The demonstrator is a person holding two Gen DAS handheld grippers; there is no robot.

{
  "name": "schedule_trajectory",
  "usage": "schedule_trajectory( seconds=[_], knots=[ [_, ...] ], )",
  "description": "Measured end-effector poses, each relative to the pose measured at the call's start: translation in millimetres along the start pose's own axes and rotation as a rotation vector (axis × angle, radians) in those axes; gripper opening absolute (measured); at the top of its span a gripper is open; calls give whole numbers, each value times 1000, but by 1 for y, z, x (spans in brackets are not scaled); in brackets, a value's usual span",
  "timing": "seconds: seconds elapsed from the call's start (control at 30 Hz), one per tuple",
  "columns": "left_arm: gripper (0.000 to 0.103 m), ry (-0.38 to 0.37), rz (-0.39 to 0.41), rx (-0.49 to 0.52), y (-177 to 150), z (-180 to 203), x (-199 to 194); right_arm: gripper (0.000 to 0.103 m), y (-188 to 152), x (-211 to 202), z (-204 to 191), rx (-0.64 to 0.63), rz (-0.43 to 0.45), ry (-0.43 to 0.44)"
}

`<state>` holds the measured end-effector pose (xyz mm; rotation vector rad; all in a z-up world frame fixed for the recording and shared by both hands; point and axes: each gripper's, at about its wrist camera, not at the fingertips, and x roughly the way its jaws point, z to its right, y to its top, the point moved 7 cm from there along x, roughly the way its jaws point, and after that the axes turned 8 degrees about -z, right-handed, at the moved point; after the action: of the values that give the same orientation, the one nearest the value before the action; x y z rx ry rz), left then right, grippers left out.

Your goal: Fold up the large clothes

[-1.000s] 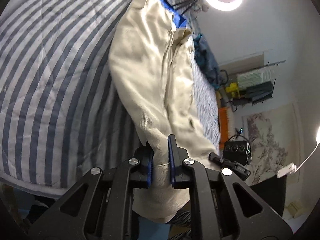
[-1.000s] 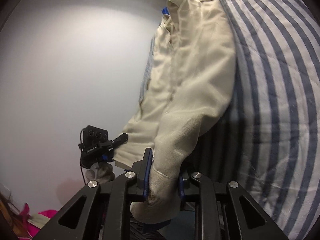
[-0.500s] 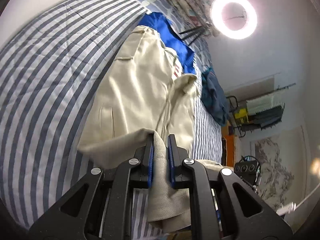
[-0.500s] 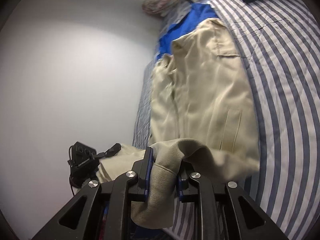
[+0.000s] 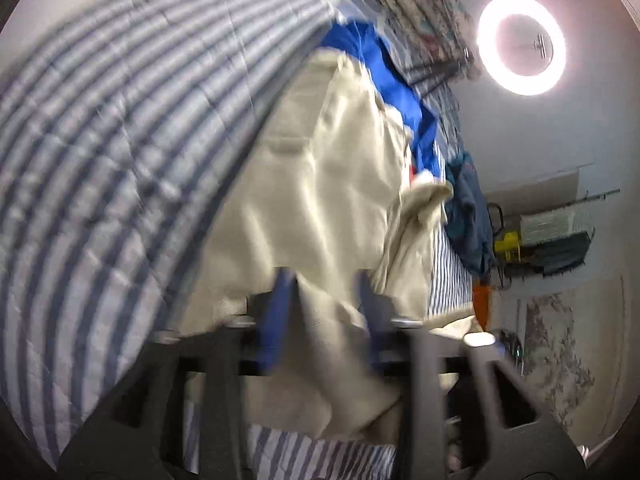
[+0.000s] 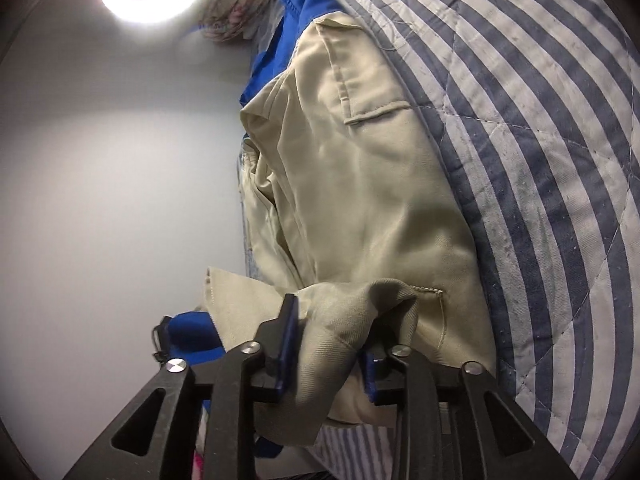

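Beige trousers (image 5: 320,184) lie lengthwise on a blue-and-white striped quilt (image 5: 120,140). Their near end is folded back over the rest. My left gripper (image 5: 323,280) has its jaws opening, with a slack fold of that end between the blue pads; the picture is blurred. In the right wrist view the trousers (image 6: 360,180) show a back pocket welt. My right gripper (image 6: 334,312) is also opening, and a bunched fold of cloth sits loosely between its jaws, hiding the right fingertip.
A blue garment (image 5: 396,80) lies under the far end of the trousers, also visible as the blue garment (image 6: 296,12). Floral fabric (image 5: 416,8) and a ring light (image 5: 522,44) are beyond it. Dark blue clothing (image 5: 468,216) and a rack (image 5: 552,240) stand off the bed's right side.
Both grippers carried the trouser end up onto the bed and forward over the garment. Their jaws, shut on the cloth before, now stand apart with the cloth slack between them.
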<state>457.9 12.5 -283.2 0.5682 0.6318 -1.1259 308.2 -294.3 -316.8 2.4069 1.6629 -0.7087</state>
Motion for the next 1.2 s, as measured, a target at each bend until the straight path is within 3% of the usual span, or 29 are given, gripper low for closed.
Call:
schedule_trajectory(
  seconds=[0.03, 0.07, 0.1, 0.23, 0.3, 0.4, 0.5, 0.67, 0.8, 0.87, 0.9, 0.93, 1.13, 1.2],
  knots=[
    [60, -3, 28, -3, 4, 0, -6, 59, 0, -7, -1, 1, 15, 18],
    [60, -12, 44, -6, 8, -1, -11, 78, 1, -15, -2, 6, 35, 33],
    [60, -25, 44, -12, 11, -2, -14, 86, 2, -23, -1, 10, 51, 35],
    [60, -24, 70, 43, 16, -1, -27, 77, 1, -48, -15, -90, 100, 7],
    [60, 11, 64, 106, 13, -5, -26, 70, -4, -57, -25, -206, 109, -75],
    [60, 34, 0, 158, 4, -14, -13, 59, -15, -51, -25, -329, 92, -211],
    [60, 70, -73, 213, -10, -19, 6, 47, -25, -37, -7, -331, 45, -262],
    [60, 120, -110, 263, -22, -16, 27, 46, -32, -26, 9, -330, 16, -295],
    [60, 139, -110, 292, -25, -11, 33, 39, -36, -19, 1, -384, 14, -335],
    [48, 163, -103, 336, -29, -4, 32, 36, -39, -18, -5, -410, 13, -357],
    [37, 179, -100, 360, -32, -1, 32, 33, -39, -18, -8, -413, 16, -360],
    [34, 187, -97, 374, -30, 5, 34, 31, -39, -18, -7, -413, 19, -363],
    [34, 272, -37, 481, -30, 32, 40, 29, -41, -18, -8, -429, 36, -380],
    [43, 267, -48, 504, -27, 41, 49, 32, -42, -16, -10, -443, 43, -379]
  ],
)
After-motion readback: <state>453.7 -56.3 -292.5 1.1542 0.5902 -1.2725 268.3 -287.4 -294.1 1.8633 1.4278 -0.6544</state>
